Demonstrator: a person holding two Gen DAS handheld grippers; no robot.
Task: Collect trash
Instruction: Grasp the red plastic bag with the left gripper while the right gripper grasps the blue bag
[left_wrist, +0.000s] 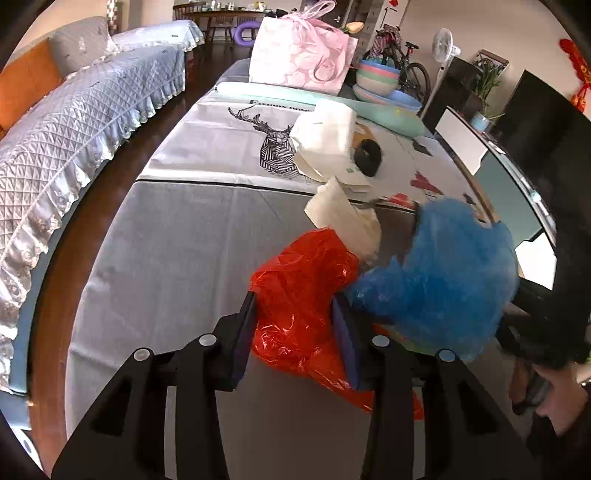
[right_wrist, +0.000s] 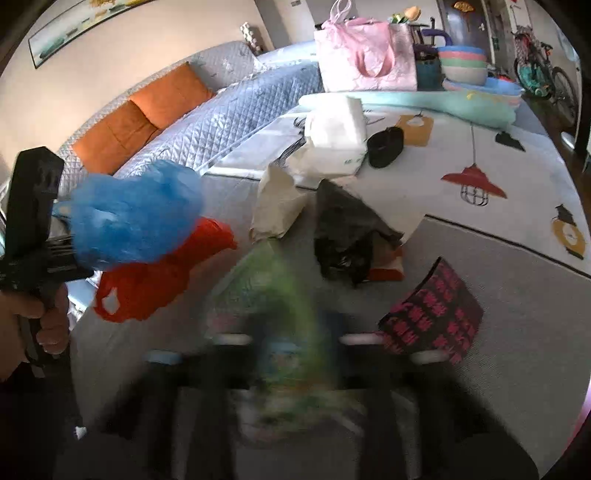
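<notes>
the left gripper (left_wrist: 295, 325) is clamped on a crumpled red plastic bag (left_wrist: 306, 295), with a puffy blue plastic bag (left_wrist: 443, 277) just beside it; their contents are hidden. the right gripper (right_wrist: 291, 354) is blurred, so i cannot tell its state. a pink gift bag (left_wrist: 299, 55) stands beyond the red bag.

red bag (left_wrist: 303, 295), blue bag (left_wrist: 443, 273), pink-on-black patterned packet (right_wrist: 432, 317).
</notes>
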